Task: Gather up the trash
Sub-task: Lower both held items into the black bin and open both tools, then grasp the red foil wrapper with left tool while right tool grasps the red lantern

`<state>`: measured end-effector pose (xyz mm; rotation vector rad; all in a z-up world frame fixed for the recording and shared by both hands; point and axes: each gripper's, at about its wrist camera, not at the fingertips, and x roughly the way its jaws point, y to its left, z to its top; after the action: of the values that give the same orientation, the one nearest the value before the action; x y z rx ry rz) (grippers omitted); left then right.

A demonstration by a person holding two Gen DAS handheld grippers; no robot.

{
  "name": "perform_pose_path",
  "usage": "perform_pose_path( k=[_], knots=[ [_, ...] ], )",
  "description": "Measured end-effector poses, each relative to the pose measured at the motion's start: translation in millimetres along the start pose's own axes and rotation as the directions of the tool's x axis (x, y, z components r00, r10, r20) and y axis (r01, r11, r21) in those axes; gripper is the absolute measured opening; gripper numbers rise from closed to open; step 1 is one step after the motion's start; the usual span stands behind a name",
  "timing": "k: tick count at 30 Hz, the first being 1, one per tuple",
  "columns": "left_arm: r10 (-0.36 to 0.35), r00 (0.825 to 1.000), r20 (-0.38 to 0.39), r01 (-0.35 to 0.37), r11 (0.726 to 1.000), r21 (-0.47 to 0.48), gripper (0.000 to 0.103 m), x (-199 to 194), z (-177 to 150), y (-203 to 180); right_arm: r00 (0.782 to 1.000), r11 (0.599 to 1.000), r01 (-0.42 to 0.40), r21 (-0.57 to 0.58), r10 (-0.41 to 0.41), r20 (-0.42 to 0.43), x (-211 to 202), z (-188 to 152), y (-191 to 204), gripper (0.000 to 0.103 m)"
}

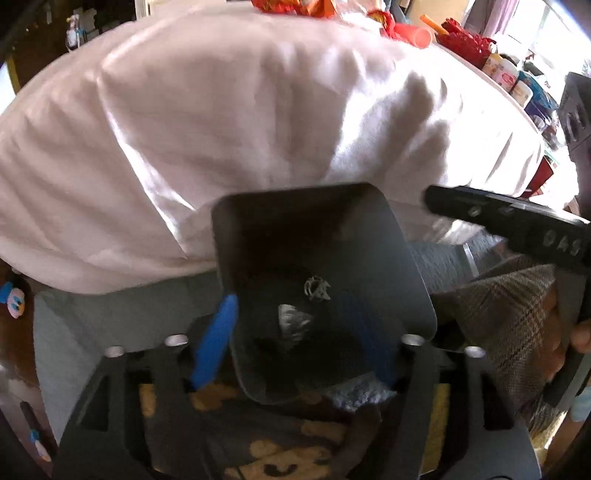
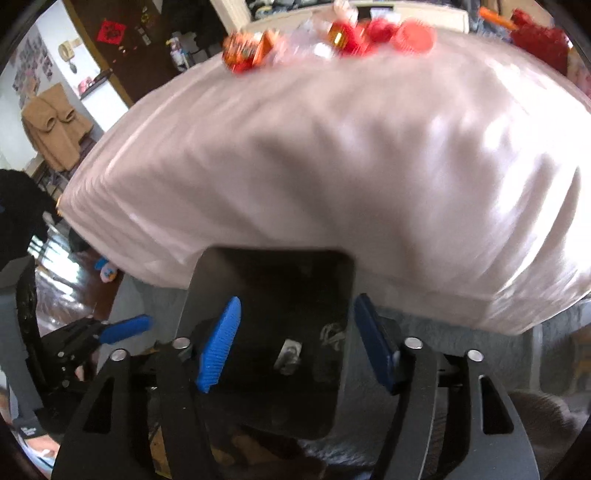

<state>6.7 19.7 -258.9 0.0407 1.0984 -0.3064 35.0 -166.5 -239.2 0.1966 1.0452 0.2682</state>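
My left gripper (image 1: 295, 343) clamps the bin (image 1: 317, 236); two scraps (image 1: 303, 306) lie inside it. My right gripper (image 2: 295, 350) hangs open, empty, above the bin. Red wrappers (image 2: 332, 33) remain on the surface (image 2: 314, 147) beyond the bin.

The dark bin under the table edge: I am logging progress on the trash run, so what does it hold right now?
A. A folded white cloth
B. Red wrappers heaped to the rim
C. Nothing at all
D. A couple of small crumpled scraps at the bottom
D: both wrist views look down into the dark bin, where two small pale scraps lie on its bottom.
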Motion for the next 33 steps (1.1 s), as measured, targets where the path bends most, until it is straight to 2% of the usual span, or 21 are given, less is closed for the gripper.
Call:
perform_pose_path(
  k=[1, 3, 4, 7, 12, 20, 23, 26, 28, 31, 33],
  knots=[
    [0.013, 1.0, 0.013, -0.013, 1.0, 0.001, 0.08, -4, 4, 1, 1.0, 1.0, 0.018, 0.004, -0.018, 0.025, -8, 6, -3, 0.082],
    [0.045, 0.998, 0.043, -0.045, 0.999, -0.001, 0.085, -12, 14, 5, 0.997, 0.999, 0.038, 0.013, -0.038, 0.074, -24, 18, -8, 0.092],
    [0.054, 0.997, 0.058, -0.054, 0.999, -0.003, 0.087, -17, 20, 6, 0.994, 0.999, 0.038, 0.014, -0.039, 0.098, -31, 24, -10, 0.094],
    [0.052, 0.992, 0.118, -0.053, 0.999, 0.0, 0.092, -36, 41, 7, 0.987, 0.999, 0.048, 0.01, -0.049, 0.152, -48, 48, -14, 0.095],
    [0.07, 0.979, 0.192, -0.075, 0.997, 0.018, 0.093, -53, 75, 7, 0.977, 0.996, 0.089, -0.003, -0.087, 0.196, -54, 84, -17, 0.095],
    [0.107, 0.962, 0.253, -0.111, 0.994, 0.002, 0.093, -61, 140, 21, 0.962, 0.99, 0.141, -0.006, -0.136, 0.237, -39, 139, -16, 0.095],
    [0.105, 0.959, 0.263, -0.109, 0.994, 0.002, 0.093, -57, 162, 25, 0.961, 0.989, 0.147, -0.006, -0.141, 0.238, -32, 148, -18, 0.095],
    [0.106, 0.957, 0.271, -0.109, 0.994, -0.003, 0.092, -50, 184, 30, 0.961, 0.988, 0.153, -0.007, -0.147, 0.236, -22, 158, -19, 0.091],
    [0.111, 0.956, 0.272, -0.116, 0.993, 0.0, 0.086, -45, 195, 31, 0.963, 0.991, 0.131, 0.004, -0.128, 0.236, -15, 164, -24, 0.077],
    [0.106, 0.958, 0.267, -0.113, 0.994, 0.009, 0.077, -34, 215, 31, 0.965, 0.995, 0.098, 0.016, -0.099, 0.241, -8, 170, -27, 0.062],
    [0.102, 0.957, 0.273, -0.111, 0.994, 0.019, 0.075, -32, 223, 30, 0.964, 0.996, 0.091, 0.019, -0.093, 0.25, -5, 174, -29, 0.057]
  ],
)
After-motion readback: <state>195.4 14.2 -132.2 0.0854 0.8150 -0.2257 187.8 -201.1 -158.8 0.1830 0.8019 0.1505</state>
